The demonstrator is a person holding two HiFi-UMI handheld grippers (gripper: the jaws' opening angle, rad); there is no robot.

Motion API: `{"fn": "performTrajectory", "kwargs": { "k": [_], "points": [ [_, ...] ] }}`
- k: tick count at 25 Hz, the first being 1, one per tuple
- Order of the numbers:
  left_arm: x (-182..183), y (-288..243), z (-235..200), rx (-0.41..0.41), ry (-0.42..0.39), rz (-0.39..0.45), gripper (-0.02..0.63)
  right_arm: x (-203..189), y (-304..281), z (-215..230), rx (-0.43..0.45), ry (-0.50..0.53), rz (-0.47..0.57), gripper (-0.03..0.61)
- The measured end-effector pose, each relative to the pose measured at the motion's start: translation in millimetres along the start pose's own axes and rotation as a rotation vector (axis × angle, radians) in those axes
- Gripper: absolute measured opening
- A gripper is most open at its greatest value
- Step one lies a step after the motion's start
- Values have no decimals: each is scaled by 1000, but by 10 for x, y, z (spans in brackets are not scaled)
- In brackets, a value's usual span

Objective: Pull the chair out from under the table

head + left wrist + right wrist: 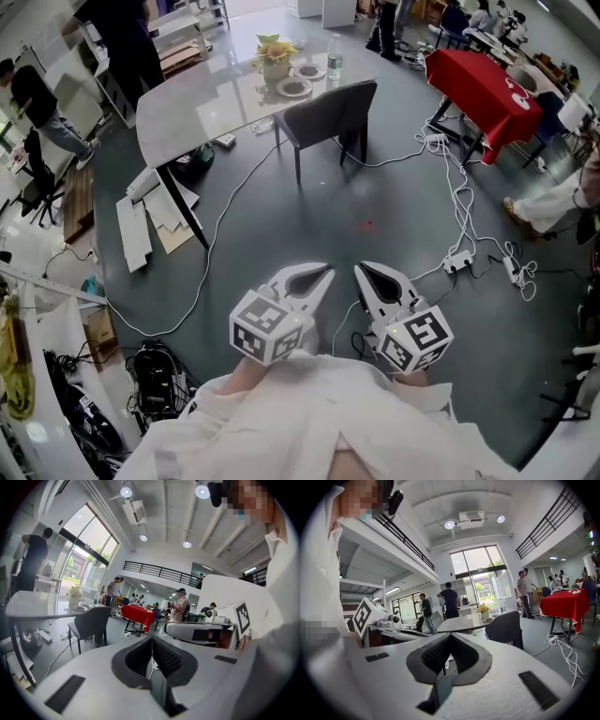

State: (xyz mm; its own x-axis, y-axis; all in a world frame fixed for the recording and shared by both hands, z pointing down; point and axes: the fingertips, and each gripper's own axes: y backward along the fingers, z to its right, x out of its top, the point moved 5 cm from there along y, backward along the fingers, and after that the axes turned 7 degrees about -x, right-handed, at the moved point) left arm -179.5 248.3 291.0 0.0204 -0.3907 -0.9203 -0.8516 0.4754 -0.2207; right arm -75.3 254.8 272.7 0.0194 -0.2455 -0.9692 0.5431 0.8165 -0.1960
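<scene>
Head view: left tongs [324, 273] and right tongs [360, 271] closed, empty.
Both are well apart from the dark grey chair [333, 117] at the shiny grey bench [197, 108].

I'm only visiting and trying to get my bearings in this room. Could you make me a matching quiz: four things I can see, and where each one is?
Things:
1. dark grey padded chair
2. red cloth-covered table
3. yellow flowers in a pale pot
4. white power strip

Places:
A. lying flat on the floor, joined to white cables
B. standing on the glossy grey tabletop
C. pushed in at the grey table's near edge
D. upper right in the head view, apart from the grey table

Pairs: 1-C, 2-D, 3-B, 4-A.
</scene>
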Motion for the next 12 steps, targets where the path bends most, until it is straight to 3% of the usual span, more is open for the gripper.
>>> {"fn": "performTrajectory", "kwargs": {
  "k": [12],
  "points": [
    [849,-594,-1560,-66,-26,16,17,667,-1608,689,-48,18,58,2]
  ]
}}
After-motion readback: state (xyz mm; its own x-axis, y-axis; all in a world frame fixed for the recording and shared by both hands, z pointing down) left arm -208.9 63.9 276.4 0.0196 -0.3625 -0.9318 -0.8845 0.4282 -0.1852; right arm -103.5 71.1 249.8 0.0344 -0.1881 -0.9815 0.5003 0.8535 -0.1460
